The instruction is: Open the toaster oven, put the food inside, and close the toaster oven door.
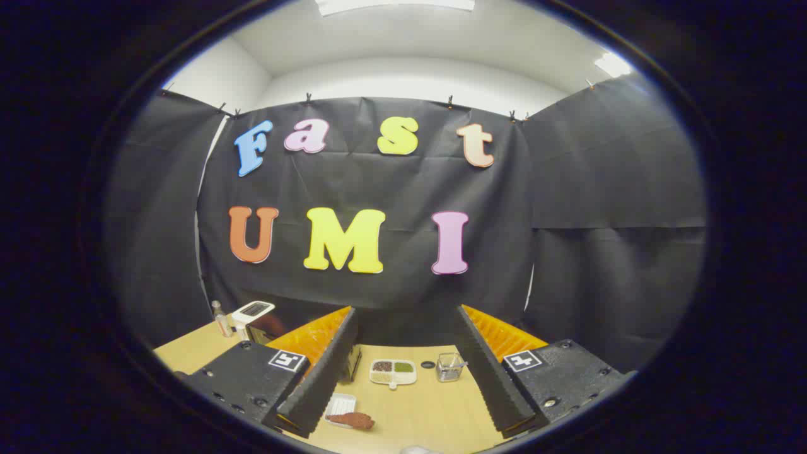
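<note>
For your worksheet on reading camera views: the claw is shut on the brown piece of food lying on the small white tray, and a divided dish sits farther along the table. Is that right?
Not quite. In the gripper view the claw is open and holds nothing; the brown food lies on the small white tray between its fingers, untouched. The divided dish does sit farther along the table.

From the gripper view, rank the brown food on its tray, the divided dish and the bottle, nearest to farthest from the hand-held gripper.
The hand-held gripper is open.
1. Brown food, between the fingers, near the left one.
2. Divided dish, ahead between the fingers.
3. Bottle, far left, by the wall.
</note>
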`<state>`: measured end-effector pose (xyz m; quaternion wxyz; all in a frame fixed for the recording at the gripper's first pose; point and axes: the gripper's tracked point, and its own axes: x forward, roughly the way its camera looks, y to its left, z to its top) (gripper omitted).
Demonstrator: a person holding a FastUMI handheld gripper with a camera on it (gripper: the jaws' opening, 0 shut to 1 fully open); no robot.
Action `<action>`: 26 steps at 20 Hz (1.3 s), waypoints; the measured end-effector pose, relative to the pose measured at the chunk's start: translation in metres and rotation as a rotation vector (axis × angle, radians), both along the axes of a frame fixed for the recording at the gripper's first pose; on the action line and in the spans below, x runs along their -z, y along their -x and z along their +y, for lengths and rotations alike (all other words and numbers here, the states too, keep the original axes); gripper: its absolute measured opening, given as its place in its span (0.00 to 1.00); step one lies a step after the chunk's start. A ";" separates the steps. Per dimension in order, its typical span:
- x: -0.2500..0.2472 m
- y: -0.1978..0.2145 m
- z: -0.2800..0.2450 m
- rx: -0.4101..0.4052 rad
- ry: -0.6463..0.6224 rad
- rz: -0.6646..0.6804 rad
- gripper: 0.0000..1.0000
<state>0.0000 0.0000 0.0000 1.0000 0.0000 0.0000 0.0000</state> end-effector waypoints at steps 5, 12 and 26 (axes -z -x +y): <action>0.003 -0.003 -0.003 0.020 -0.030 -0.001 0.99; -0.003 -0.011 0.010 0.076 -0.033 -0.013 0.99; 0.014 -0.094 0.125 0.092 -0.043 -0.018 0.99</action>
